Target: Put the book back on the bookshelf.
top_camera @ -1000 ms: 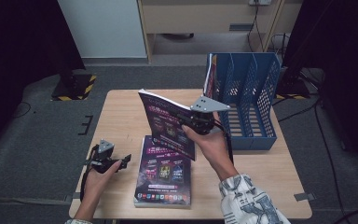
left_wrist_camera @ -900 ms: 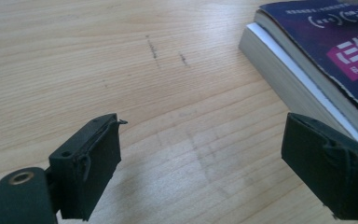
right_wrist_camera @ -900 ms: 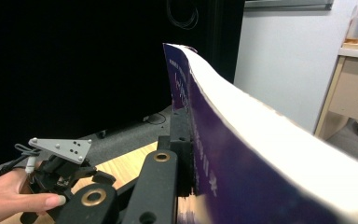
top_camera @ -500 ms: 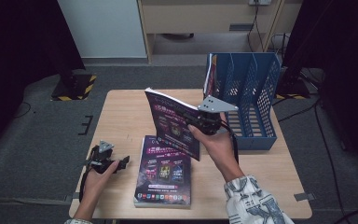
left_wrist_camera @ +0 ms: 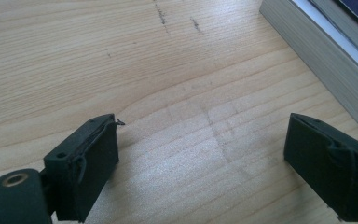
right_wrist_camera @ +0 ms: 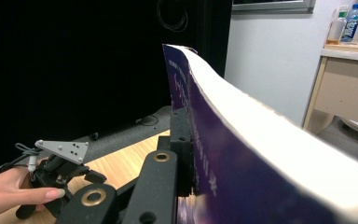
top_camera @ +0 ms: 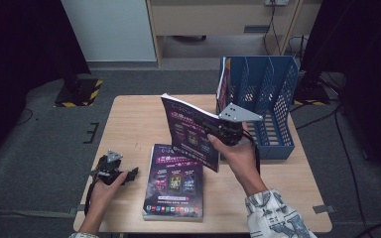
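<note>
Purple glossy paperback book point(top_camera: 191, 133) is hanging tilted above the wooden table point(top_camera: 134, 124), my right gripper point(top_camera: 217, 133) clamping its edge, near the blue file rack point(top_camera: 268, 94). My left gripper point(top_camera: 129, 173) is resting wide-jawed, holding nothing.

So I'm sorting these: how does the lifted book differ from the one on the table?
The lifted book is tilted in the air, clamped by the right tool; the other book lies flat on the table, untouched. Both share dark purple covers.
</note>
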